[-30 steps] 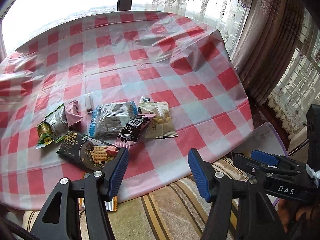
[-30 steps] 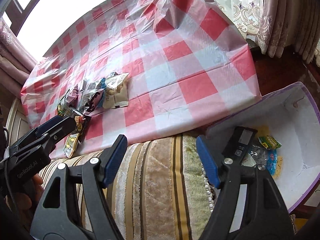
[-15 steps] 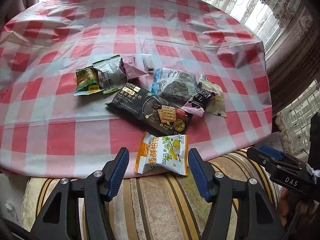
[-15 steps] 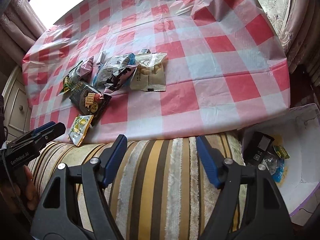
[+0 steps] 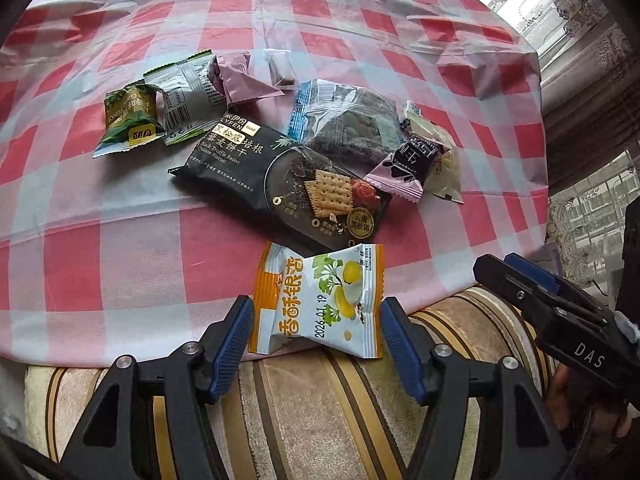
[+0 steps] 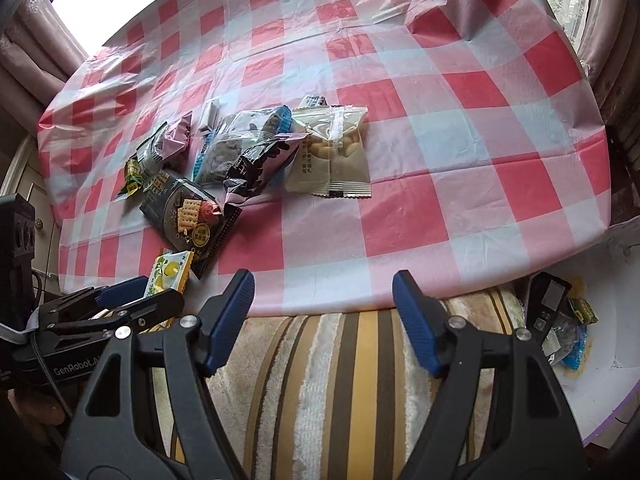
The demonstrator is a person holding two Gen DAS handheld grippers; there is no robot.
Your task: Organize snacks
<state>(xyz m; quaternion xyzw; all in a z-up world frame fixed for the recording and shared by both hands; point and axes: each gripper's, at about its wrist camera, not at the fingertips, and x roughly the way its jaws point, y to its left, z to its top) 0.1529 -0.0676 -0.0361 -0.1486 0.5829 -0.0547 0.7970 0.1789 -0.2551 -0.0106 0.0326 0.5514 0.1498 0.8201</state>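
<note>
An orange-and-white snack packet (image 5: pixel 320 300) lies at the near edge of the table, half over the rim. My left gripper (image 5: pixel 316 312) hangs over it with a finger on each side; its jaws are opening and the pads stand just clear of the wrapper. Behind it lies a black cracker pack (image 5: pixel 280 176), then a cluster of small snacks: a green packet (image 5: pixel 128 120), a blue-edged clear bag (image 5: pixel 344 124) and a pale nut bag (image 6: pixel 332 156). My right gripper (image 6: pixel 323 284) is open over the table's near edge, with nothing between its fingers.
A red-and-white checked cloth (image 5: pixel 120 260) covers the table. A striped cushion (image 6: pixel 340 360) lies below its near edge. A white box with a purple rim (image 6: pixel 600 380) stands low at the right and holds several snacks (image 6: pixel 560 320). Curtains hang at the right.
My left gripper has swung left and sunk until the orange packet came between its fingers. The right gripper has slid left along the table edge, so the box now sits at its view's right edge.
</note>
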